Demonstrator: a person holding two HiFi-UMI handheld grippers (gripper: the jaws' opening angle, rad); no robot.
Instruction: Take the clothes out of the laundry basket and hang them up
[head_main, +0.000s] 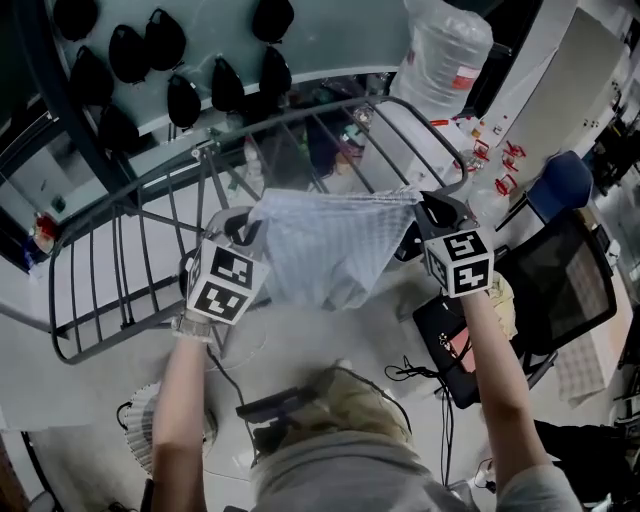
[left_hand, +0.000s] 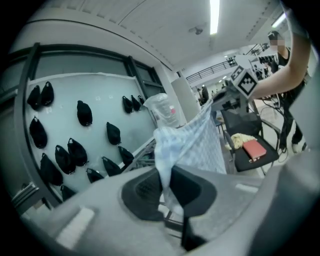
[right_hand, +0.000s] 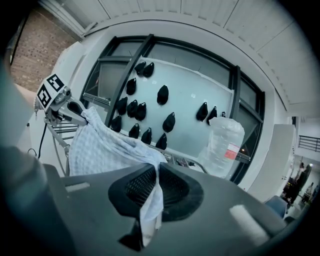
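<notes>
A pale blue checked cloth (head_main: 330, 245) hangs stretched between my two grippers above the grey metal drying rack (head_main: 120, 255). My left gripper (head_main: 245, 225) is shut on the cloth's left top corner, and the fabric (left_hand: 192, 145) runs out from between its dark pads (left_hand: 145, 192). At the right top corner my right gripper (head_main: 428, 212) is shut on the same cloth (right_hand: 107, 147), a strip of which hangs down between its pads (right_hand: 175, 187). The cloth's lower edge sags in front of the rack's bars. No laundry basket shows in any view.
Beyond the rack stands a large clear water bottle (head_main: 447, 50) and a frosted glass wall with several black pouches (head_main: 185, 100). A black chair (head_main: 560, 285) with a yellowish cloth stands to the right. Cables (head_main: 415, 372) lie on the floor below.
</notes>
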